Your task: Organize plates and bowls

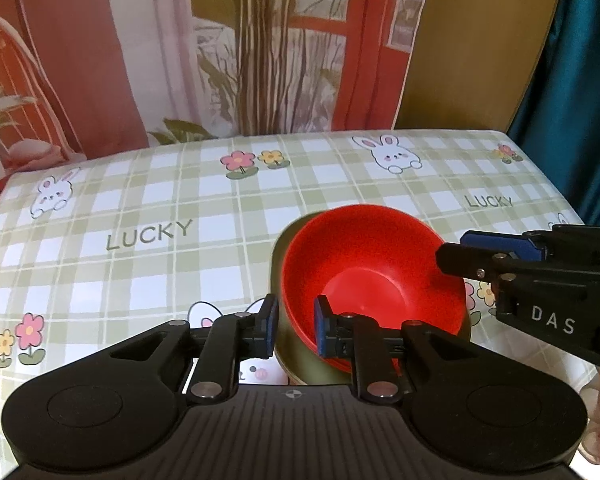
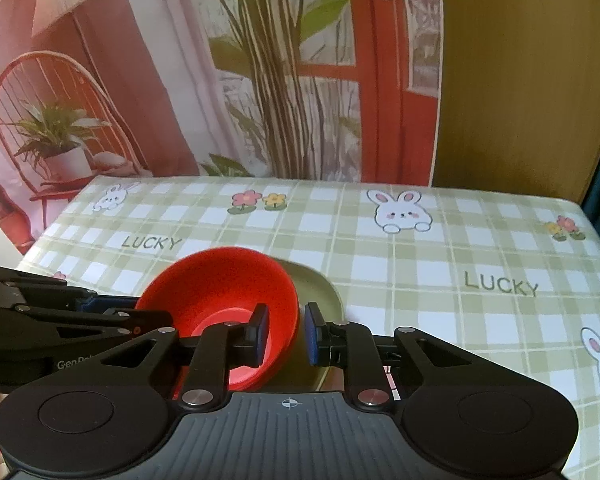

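Observation:
A red bowl [image 1: 374, 276] sits on an olive-green plate [image 1: 296, 356] on the checked tablecloth; both also show in the right wrist view, the bowl [image 2: 228, 296] and the plate [image 2: 320, 292]. My left gripper [image 1: 296, 330] is open, its fingers straddling the bowl's near-left rim, one inside and one outside. My right gripper [image 2: 286, 334] is open and straddles the bowl's right rim the same way. In the left wrist view the right gripper [image 1: 464, 252] reaches the bowl's right rim.
The table [image 1: 140, 216] carries a green-and-white checked cloth with rabbits, flowers and "LUCKY" print. A printed backdrop [image 2: 180, 80] hangs behind its far edge. A teal curtain [image 1: 572, 80] hangs at the right.

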`<action>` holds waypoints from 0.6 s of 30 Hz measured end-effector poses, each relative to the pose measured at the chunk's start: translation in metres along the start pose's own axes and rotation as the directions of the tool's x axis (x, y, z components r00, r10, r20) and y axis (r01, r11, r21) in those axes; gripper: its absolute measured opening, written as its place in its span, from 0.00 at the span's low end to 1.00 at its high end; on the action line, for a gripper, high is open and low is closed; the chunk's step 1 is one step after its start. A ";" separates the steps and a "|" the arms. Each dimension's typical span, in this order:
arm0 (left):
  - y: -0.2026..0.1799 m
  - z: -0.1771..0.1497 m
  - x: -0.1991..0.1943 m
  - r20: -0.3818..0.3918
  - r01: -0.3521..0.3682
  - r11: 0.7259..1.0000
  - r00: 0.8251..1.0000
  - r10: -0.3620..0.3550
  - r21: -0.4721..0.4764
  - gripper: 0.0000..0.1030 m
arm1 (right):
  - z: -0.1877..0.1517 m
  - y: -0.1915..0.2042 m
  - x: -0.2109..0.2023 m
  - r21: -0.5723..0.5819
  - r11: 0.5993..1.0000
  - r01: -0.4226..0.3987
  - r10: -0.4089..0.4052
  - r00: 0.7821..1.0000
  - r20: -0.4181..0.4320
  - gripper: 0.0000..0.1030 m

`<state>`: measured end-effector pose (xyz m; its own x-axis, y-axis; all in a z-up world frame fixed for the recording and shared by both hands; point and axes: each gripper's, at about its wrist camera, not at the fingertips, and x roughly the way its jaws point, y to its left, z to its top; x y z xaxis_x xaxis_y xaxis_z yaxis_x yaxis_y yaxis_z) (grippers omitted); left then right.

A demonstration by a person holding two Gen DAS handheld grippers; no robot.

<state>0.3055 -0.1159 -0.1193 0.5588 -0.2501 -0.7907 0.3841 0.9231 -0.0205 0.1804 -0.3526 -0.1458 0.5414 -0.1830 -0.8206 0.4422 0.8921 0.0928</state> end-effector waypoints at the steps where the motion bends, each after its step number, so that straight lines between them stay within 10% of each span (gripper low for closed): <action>1: 0.001 0.000 -0.003 0.006 -0.003 1.000 1.000 0.003 -0.001 0.19 | 0.001 0.000 -0.002 -0.002 1.000 0.003 -0.003 1.000 0.003 0.18; 13: 0.008 -0.002 -0.058 0.123 -0.058 0.998 0.991 0.061 -0.026 0.39 | 0.006 0.009 -0.042 -0.019 1.000 0.020 -0.019 0.998 0.060 0.24; 18: 0.012 -0.006 -0.090 0.197 -0.063 0.997 0.978 0.071 -0.047 0.59 | 0.009 0.016 -0.067 -0.022 1.000 0.015 -0.013 0.994 0.105 0.43</action>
<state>0.2557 -0.0811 -0.0519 0.7184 -0.2361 -0.6543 0.3130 0.9498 0.0009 0.1577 -0.3301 -0.0840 0.6082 -0.2368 -0.7576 0.4345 0.8981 0.0681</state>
